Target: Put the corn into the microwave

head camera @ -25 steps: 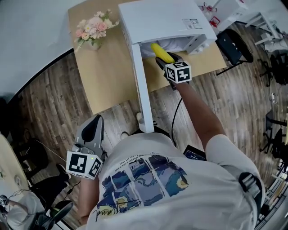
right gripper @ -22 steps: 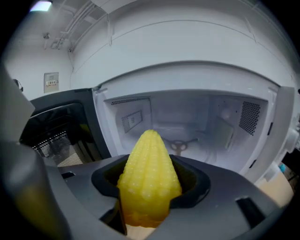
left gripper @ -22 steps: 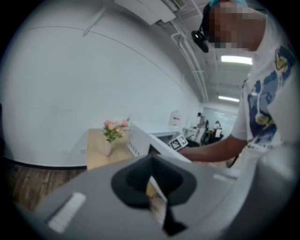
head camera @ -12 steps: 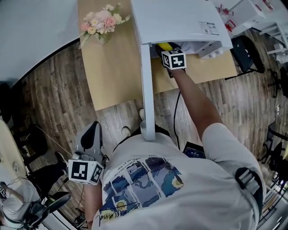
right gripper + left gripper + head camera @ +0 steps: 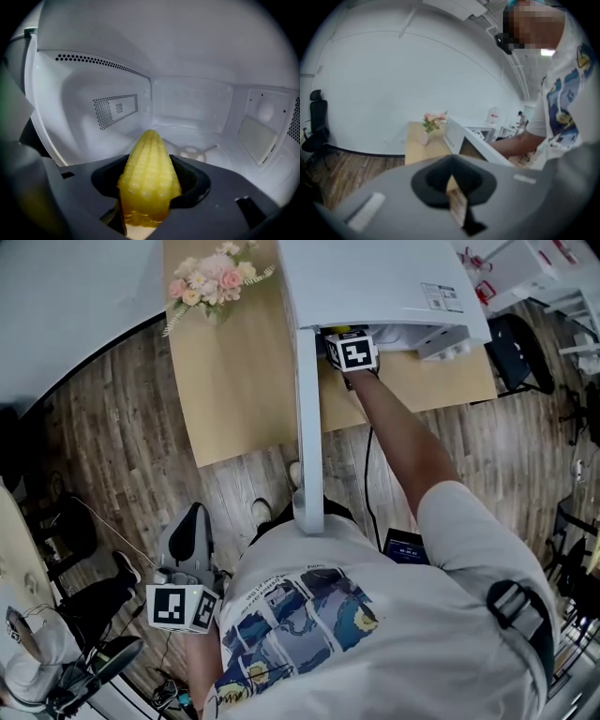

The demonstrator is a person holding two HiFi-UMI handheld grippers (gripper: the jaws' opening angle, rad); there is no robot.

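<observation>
The right gripper point(image 5: 149, 197) grips the corn point(image 5: 149, 171) inside the microwave point(image 5: 187, 105), while the left gripper point(image 5: 457, 206) hangs closed and empty, near left.

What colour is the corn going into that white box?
Yellow, with rows of kernels; the corn shows best in the right gripper view.

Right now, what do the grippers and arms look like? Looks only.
The left gripper and right gripper are grey moulded shells, black recess round the jaws. Each carries a white cube with black square markers. A black cable runs beside the right forearm. The person wears a white short-sleeved T-shirt, blue and yellow print.
</observation>
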